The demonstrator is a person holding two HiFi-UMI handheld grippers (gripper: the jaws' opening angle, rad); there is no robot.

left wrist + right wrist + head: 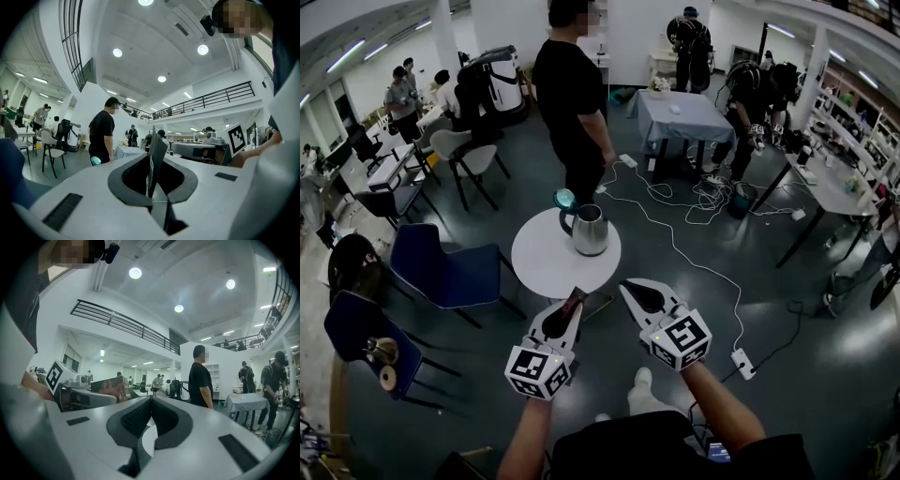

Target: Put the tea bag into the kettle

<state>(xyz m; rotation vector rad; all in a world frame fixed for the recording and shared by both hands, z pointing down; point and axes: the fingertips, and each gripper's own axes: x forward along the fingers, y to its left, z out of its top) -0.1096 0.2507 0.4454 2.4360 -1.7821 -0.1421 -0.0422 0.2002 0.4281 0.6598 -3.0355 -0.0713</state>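
Note:
A steel kettle (589, 230) stands on a small round white table (546, 261), with its teal lid (564, 199) open at the back. My left gripper (575, 298) is held in the air short of the table's near edge, shut on a flat dark tea bag packet (573, 304). In the left gripper view the packet (158, 149) stands upright, pinched between the jaws of that gripper (151, 161). My right gripper (625, 286) floats beside it, shut with nothing held; its jaws meet in the right gripper view (151, 399), where the packet (111, 389) shows to the left.
A person in black (572, 103) stands just behind the round table. Blue chairs (450, 272) are at its left. A white cable and a power strip (743, 364) lie on the floor to the right. A grey-clothed table (680, 114) stands farther back.

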